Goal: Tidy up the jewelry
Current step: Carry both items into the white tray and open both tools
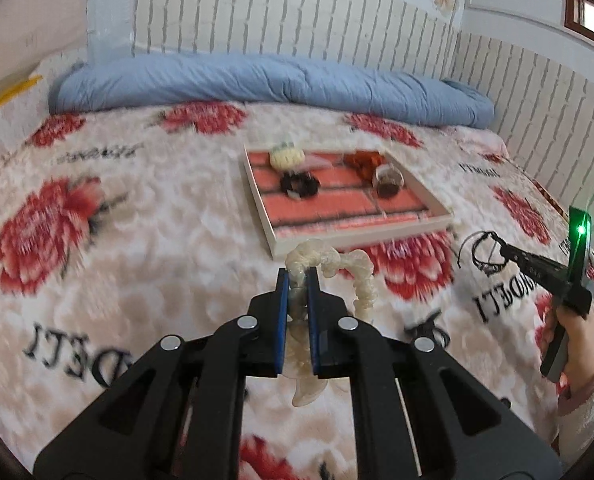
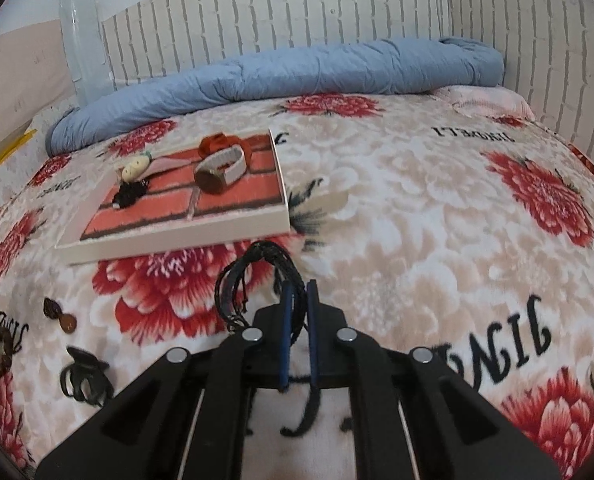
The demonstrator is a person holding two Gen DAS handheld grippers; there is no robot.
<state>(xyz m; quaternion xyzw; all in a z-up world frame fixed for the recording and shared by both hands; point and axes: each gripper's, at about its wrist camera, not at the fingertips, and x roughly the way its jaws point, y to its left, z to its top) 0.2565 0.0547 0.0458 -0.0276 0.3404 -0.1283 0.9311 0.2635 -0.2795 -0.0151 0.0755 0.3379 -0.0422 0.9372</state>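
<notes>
My left gripper (image 1: 297,274) is shut on a pale translucent ruffled bracelet (image 1: 329,260), which curls out past the fingertips and hangs below the jaws, clear of the blanket. My right gripper (image 2: 299,286) is shut on a black braided cord bracelet (image 2: 253,276) whose loops arch up to the left of the tips. In the left wrist view the right gripper (image 1: 501,248) shows at the right edge with the black cord bracelet (image 1: 479,254) dangling from it. A white-rimmed tray (image 2: 177,238) with a brick-patterned floor lies just beyond both grippers, also seen as the tray (image 1: 361,236).
On the tray sit a white-strapped watch (image 2: 221,170), an orange scrunchie (image 2: 217,144), a cream ornament (image 2: 135,168) and a black scrunchie (image 2: 129,194). A black hair claw (image 2: 85,380) and brown clip (image 2: 59,314) lie on the floral blanket. A rolled blue quilt (image 2: 277,76) lines the wall.
</notes>
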